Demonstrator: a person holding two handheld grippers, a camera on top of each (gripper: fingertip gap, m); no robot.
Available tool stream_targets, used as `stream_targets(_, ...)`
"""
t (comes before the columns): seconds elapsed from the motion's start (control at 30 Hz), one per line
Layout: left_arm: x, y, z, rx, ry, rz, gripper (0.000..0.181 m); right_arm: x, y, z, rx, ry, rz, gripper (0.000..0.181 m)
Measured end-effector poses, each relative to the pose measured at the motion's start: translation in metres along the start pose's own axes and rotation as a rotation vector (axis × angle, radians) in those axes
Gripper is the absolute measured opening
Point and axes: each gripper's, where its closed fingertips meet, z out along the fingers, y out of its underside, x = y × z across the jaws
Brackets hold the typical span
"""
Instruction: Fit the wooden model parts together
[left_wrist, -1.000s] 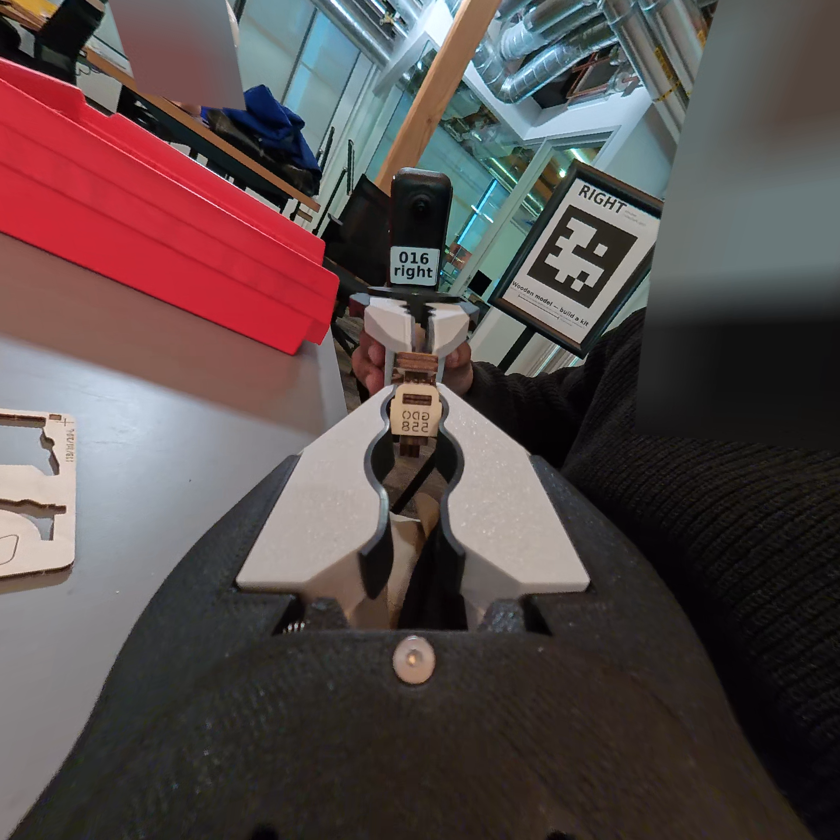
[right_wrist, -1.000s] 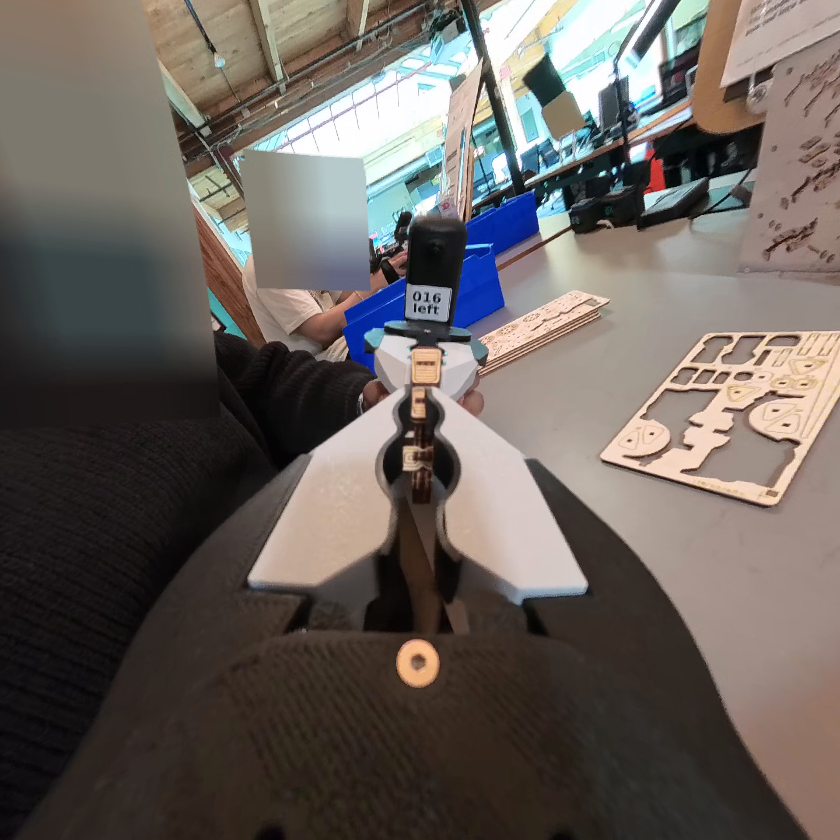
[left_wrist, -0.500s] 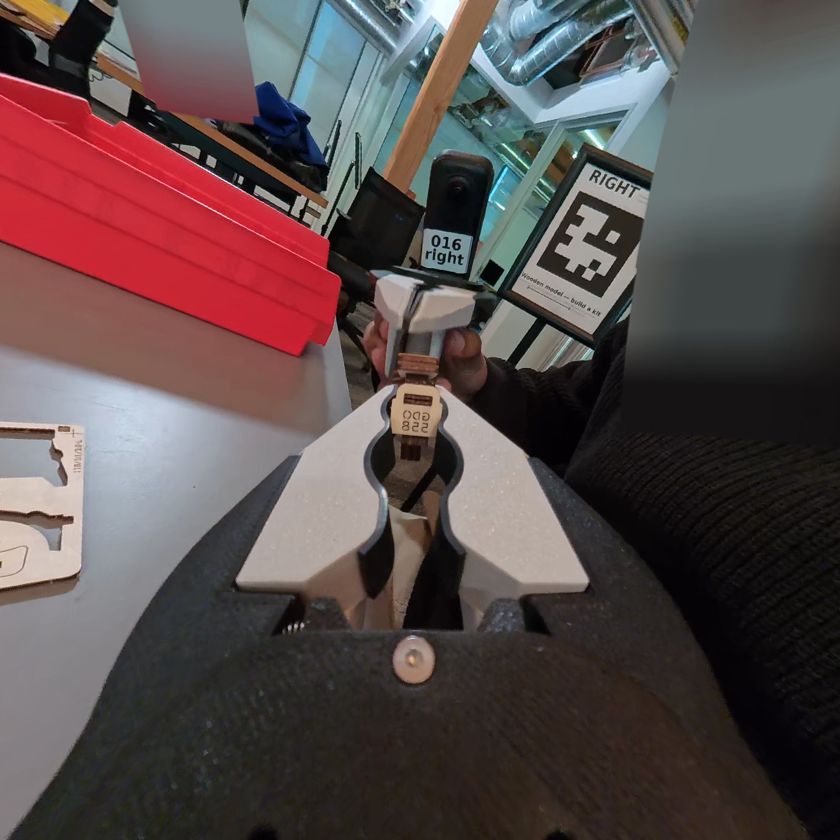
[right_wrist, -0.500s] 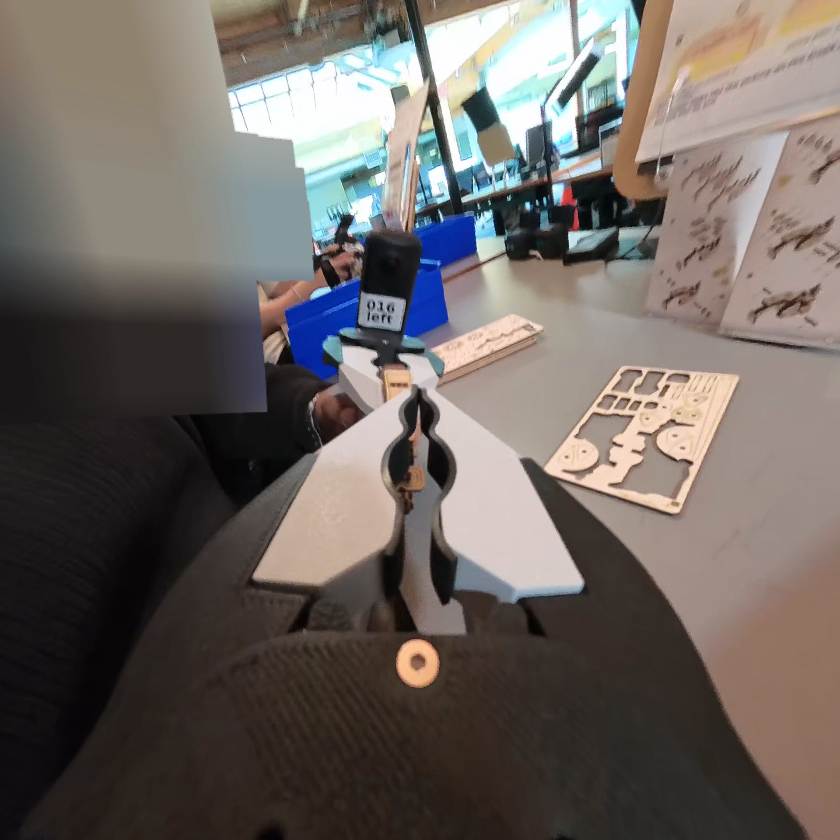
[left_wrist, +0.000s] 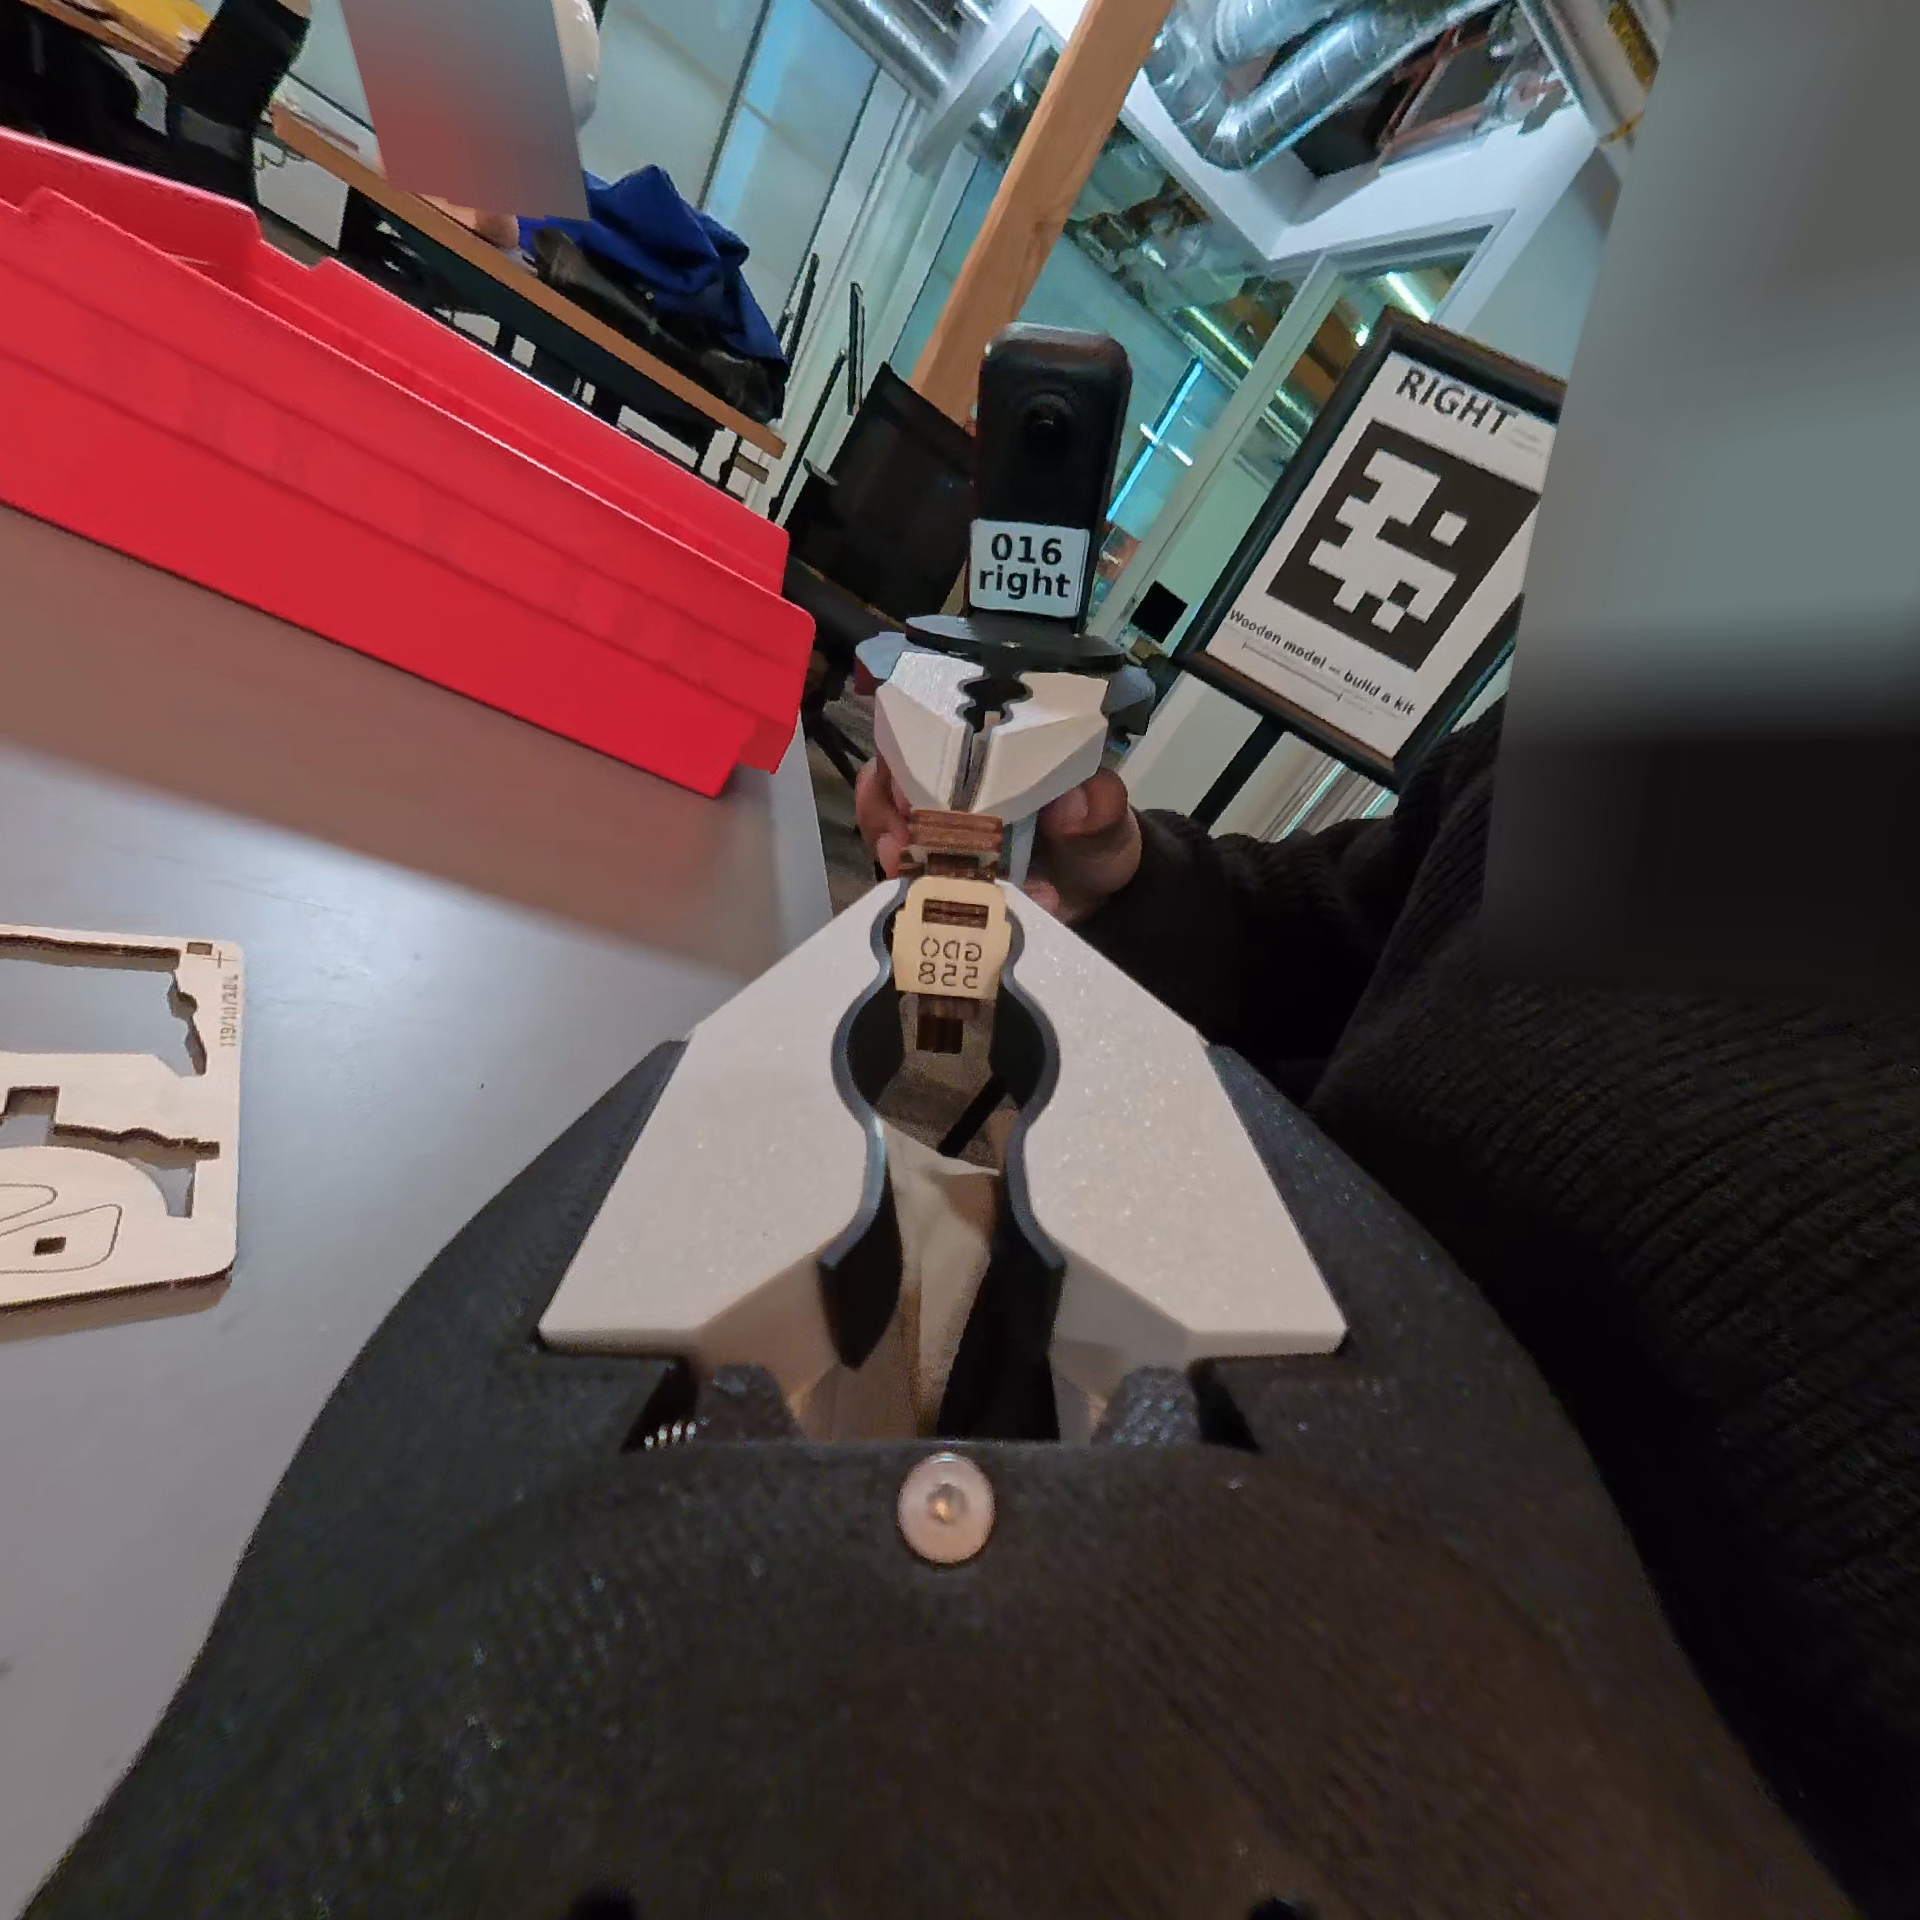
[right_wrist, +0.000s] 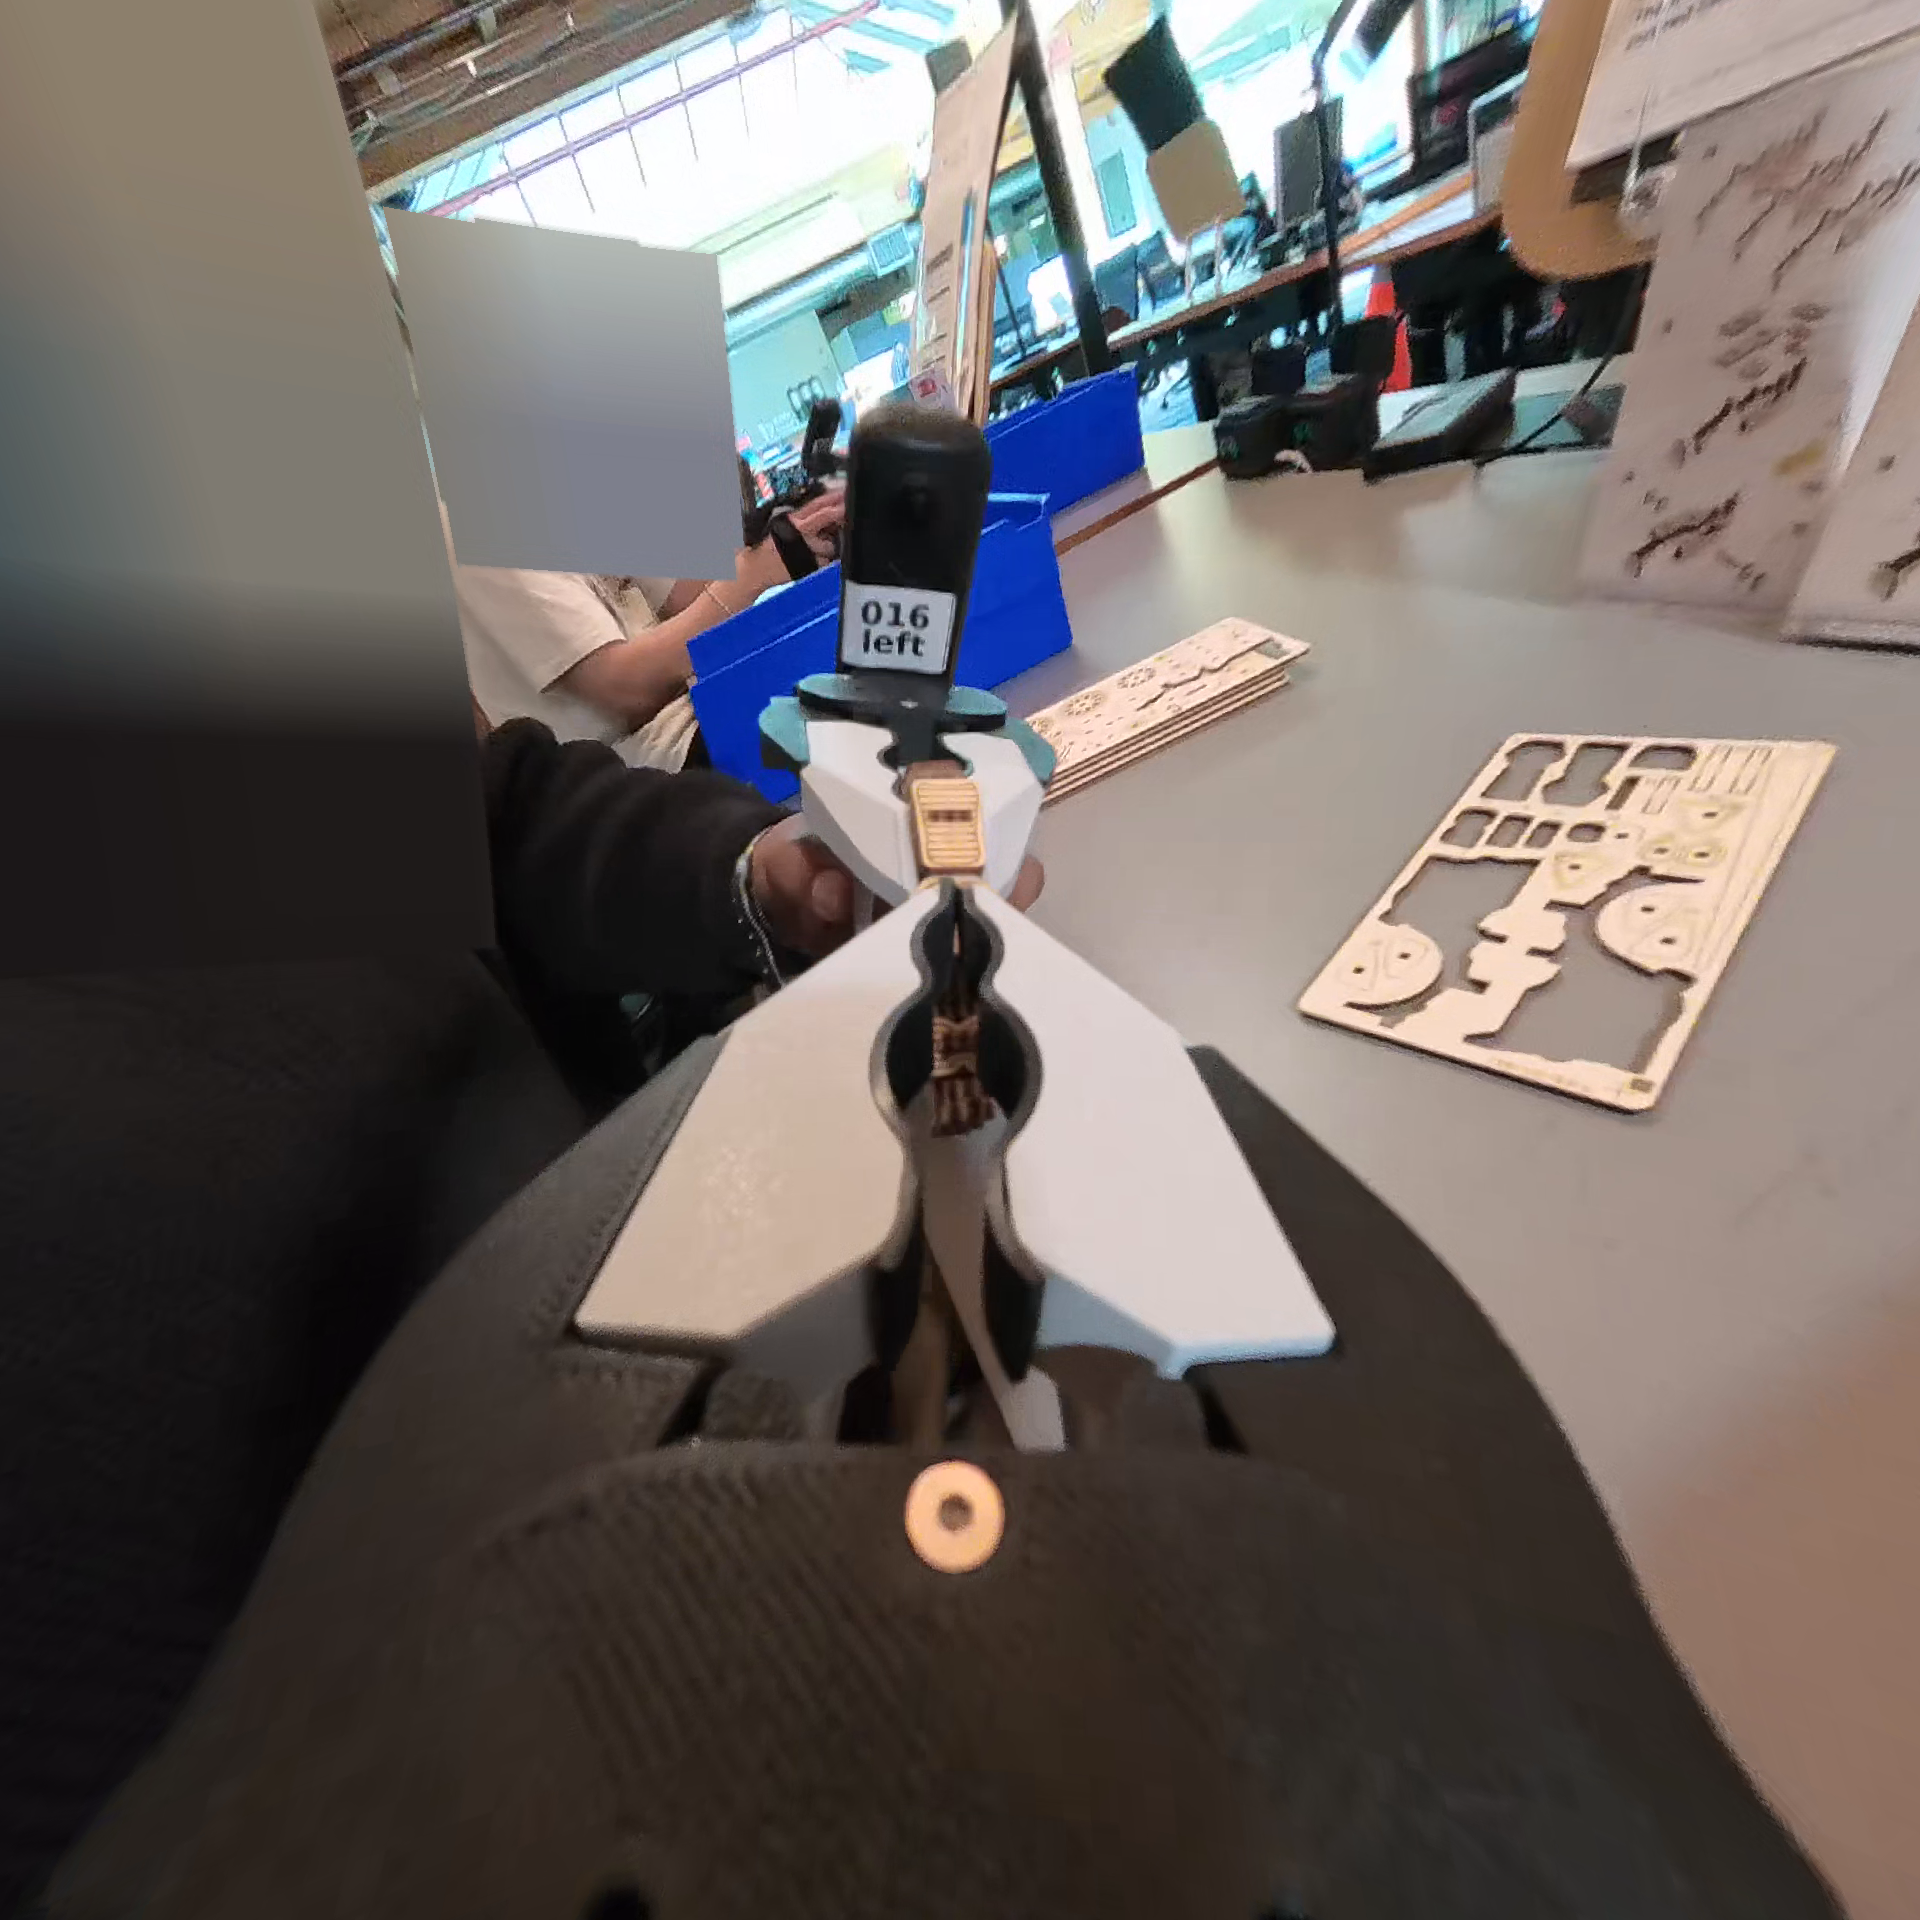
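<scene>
Standing empty-looking: red bin (left_wrist: 395, 499)

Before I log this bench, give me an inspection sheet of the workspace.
Surface: grey table, flat.
Job's things: small wooden part in left gripper; layered wooden piece in right gripper; the two parts meet above the table edge.
Clutter: punched-out wooden sheet, stack of sheets, red bin, blue bin.
Grippers: both jaws closed on parts.
Cables: nothing seen.
Surroundings: marker sign, seated person, desks.
</scene>
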Motion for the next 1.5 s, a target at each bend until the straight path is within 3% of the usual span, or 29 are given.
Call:
stream_targets(0.13,0.0,-0.002,-0.001,0.011,0.005,-0.02,0.008,0.006,-0.022,-0.015,0.118,0.029,-0.014,0.001)
stream_targets(0.2,-0.001,-0.001,0.0,0.004,0.01,-0.041,0.008,0.006,-0.017,-0.012,0.104,0.011,0.017,0.022)
stream_targets(0.3,-0.002,0.001,0.001,0.002,0.016,-0.073,0.008,0.002,0.004,0.002,0.009,-0.036,0.067,0.037)
stream_targets(0.5,-0.003,0.002,0.002,0.018,0.025,-0.115,0.009,0.001,0.02,0.009,-0.081,-0.023,0.041,0.016)
stream_targets(0.63,-0.005,0.001,0.002,0.037,0.026,-0.143,0.027,0.001,0.013,0.006,-0.032,-0.049,0.092,0.016)
stream_targets(0.73,-0.005,0.003,0.003,0.031,0.03,-0.158,0.03,0.002,0.008,0.003,0.007,-0.059,0.131,0.016)
stream_targets(0.9,-0.003,0.013,0.01,-0.001,0.064,-0.229,0.027,0.003,0.001,0.005,0.066,-0.057,0.166,0.016)
stream_targets(1.1,-0.002,0.003,0.005,0.074,0.079,-0.234,0.006,0.005,0.0,0.009,0.104,-0.033,0.186,0.015)
stream_targets(1.23,0.0,0.0,0.003,0.084,0.072,-0.191,0.007,0.004,-0.001,0.008,0.12,-0.064,0.22,0.015)
stream_targets(1.37,0.002,-0.002,0.002,0.076,0.077,-0.18,0.007,0.004,-0.008,0.001,0.146,-0.079,0.213,0.032)
stream_targets(1.5,-0.001,0.003,0.004,0.047,0.067,-0.207,0.007,0.014,-0.025,-0.014,0.252,-0.042,0.225,0.027)
